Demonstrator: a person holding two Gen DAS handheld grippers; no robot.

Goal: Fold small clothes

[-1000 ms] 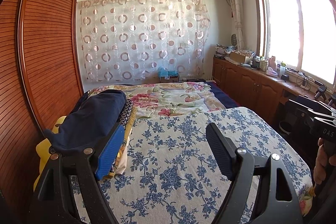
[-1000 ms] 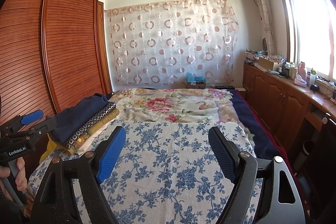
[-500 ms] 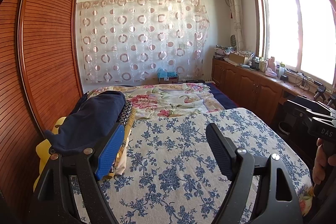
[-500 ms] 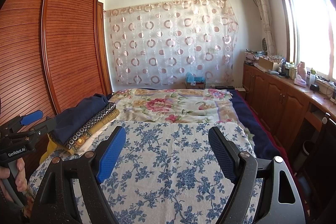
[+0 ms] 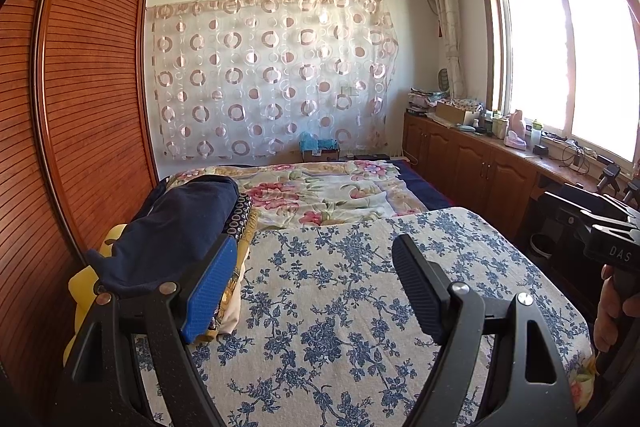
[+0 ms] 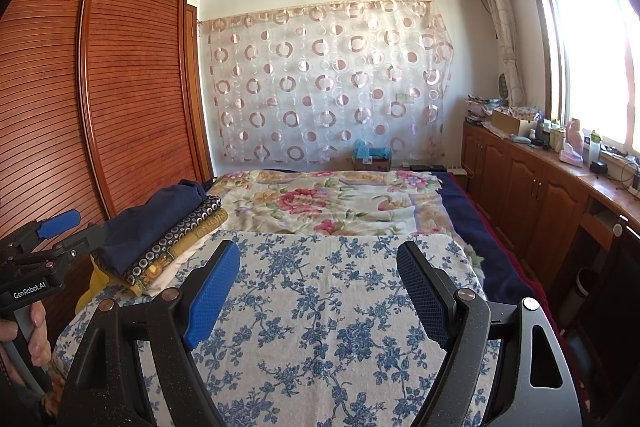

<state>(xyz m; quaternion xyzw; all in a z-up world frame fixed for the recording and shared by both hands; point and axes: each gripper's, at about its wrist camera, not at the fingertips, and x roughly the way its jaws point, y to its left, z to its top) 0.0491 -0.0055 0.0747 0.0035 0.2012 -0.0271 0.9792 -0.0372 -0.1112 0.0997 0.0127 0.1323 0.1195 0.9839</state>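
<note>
Both grippers hover above the bed, and neither holds anything. The left gripper point(image 5: 312, 283) has its jaws spread wide, with only the blue-flowered cloth point(image 5: 340, 307) showing between them. The right gripper point(image 6: 320, 291) is spread just as wide over the same cloth, nearer the bed's right edge.

The small clothes sit in a stack of clothes point(image 5: 184, 227) at the left edge of the bed, against the wooden wardrobe point(image 5: 80, 107). A dark navy piece lies on top, a dotted dark piece and a mustard patterned piece lie under it, and something yellow is at the bottom. From the right wrist view the same stack point(image 6: 160, 235) shows neat layered edges, so these pieces look already folded.

No loose garment lies on the flowered cloth in front of the grippers. My reading is that this is a pause between items: either a finished piece has been set on the stack or the work has not begun. The next move calls for fetching an unfolded piece, none of which is in view, and laying it flat on the cloth between the grippers.
</note>
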